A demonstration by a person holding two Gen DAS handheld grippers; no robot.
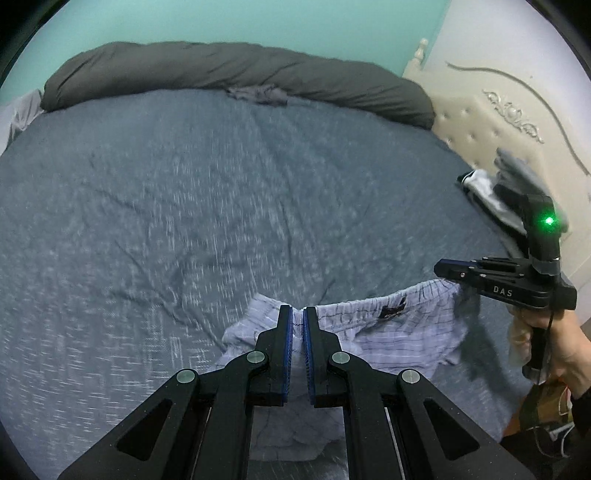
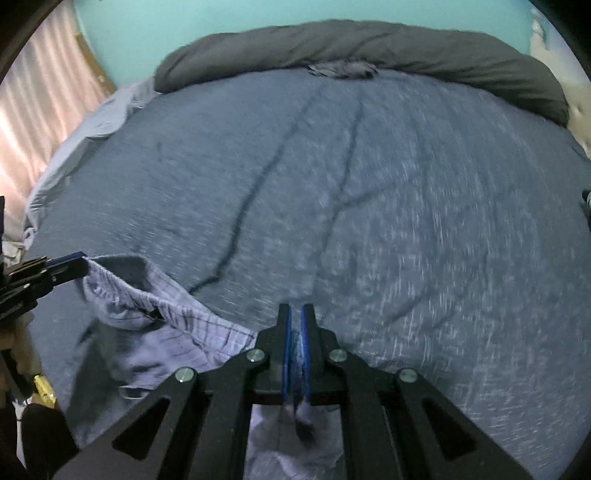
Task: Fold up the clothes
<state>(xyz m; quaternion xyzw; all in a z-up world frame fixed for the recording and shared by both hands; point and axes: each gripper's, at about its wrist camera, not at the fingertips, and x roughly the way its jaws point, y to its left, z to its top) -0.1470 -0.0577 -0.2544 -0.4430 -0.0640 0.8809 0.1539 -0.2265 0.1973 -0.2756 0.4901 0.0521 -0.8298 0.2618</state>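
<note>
You are holding a pair of pale lilac checked boxer shorts (image 1: 388, 332) by the waistband, stretched between your two grippers above a bed. Your left gripper (image 1: 297, 314) is pinched almost closed, its blue pads clamping one end of the waistband, with the rest of the fabric hanging below and behind the jaws. Your right gripper (image 1: 448, 267) is likewise nearly closed on the other end of the waistband; in the left wrist view it comes in from the right edge, with your hand (image 1: 554, 354) wrapped around its handle and a green light glowing on its housing. In the right wrist view, cloth sits squeezed between that gripper's blue pads (image 2: 286, 354), and the shorts (image 2: 155, 317) sag in a loose curve across to the left gripper (image 2: 74, 262) at the left edge. A small dark label shows on the waistband.

The bed is covered by a blue-grey heathered sheet (image 1: 221, 184), creased in long lines. A dark grey rolled duvet (image 1: 240, 70) lies along its far edge against a turquoise wall (image 1: 258, 22). A small crumpled dark garment (image 1: 258, 94) lies just in front of the duvet. To the right stands a cream tufted headboard (image 1: 498, 122), and more clothes in grey and white (image 1: 491, 192) lie near it at the sheet's edge. Both views are streaked with motion blur.
</note>
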